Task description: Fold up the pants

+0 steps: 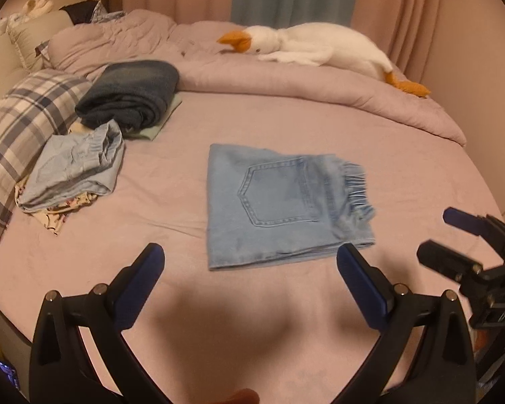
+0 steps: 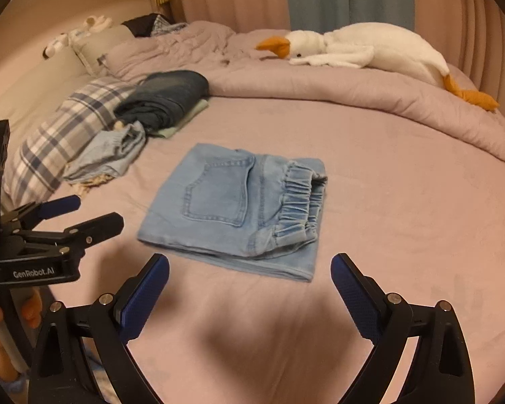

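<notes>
Pink bed sheet (image 1: 320, 124) holds the folded light blue denim pants (image 1: 279, 202) in the middle, long side running 9 to 3 o'clock, stretchy waistband toward 3. Left gripper (image 1: 249, 262) and right gripper (image 2: 249, 269) both hang spread wide, touching nothing, at 6 o'clock.
</notes>
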Motion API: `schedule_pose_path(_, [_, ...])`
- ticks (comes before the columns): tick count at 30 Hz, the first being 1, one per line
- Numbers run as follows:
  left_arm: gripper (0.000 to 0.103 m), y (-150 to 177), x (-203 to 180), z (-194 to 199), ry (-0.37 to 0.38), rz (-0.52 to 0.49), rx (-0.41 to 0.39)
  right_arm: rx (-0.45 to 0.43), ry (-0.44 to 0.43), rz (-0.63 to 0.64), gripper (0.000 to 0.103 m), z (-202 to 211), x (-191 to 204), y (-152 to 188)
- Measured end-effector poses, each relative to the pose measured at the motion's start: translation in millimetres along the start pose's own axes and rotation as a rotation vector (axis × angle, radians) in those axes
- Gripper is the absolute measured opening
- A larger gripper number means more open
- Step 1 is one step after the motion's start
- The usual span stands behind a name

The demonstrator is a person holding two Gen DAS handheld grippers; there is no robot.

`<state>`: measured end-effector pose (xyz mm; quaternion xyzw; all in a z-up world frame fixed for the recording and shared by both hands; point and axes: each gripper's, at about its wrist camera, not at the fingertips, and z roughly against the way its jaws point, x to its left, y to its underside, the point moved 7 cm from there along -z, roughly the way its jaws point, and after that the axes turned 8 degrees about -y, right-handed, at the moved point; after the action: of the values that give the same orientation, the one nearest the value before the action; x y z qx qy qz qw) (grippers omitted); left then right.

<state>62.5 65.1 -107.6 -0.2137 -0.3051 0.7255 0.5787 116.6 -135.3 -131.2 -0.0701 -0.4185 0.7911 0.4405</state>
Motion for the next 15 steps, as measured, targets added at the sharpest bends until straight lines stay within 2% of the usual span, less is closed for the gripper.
schedule_pose_path(5, [0.102, -1, 0, 28, -0.027, -0.027, -0.050, -0.056, -0.021, -0.010, 0.098, 33, 11, -12])
schedule_pose_path(6, [0.102, 1, 1, 28, -0.030, -0.026, -0.045, -0.065, -0.020, -0.009, 0.102, 36, 13, -12])
schedule_pose_path(8, [0.102, 6, 1, 24, -0.040, -0.021, -0.024, -0.082, -0.008, -0.001, 0.102, 40, 12, -13])
schedule_pose_path(12, [0.102, 11, 1, 22, -0.057, -0.033, -0.010, -0.026, 0.012, -0.029, 0.102, 20, 5, -2])
schedule_pose_path(15, [0.102, 11, 1, 25, -0.066, -0.030, -0.018, -0.021, 0.004, -0.014, 0.102, 19, 12, 2])
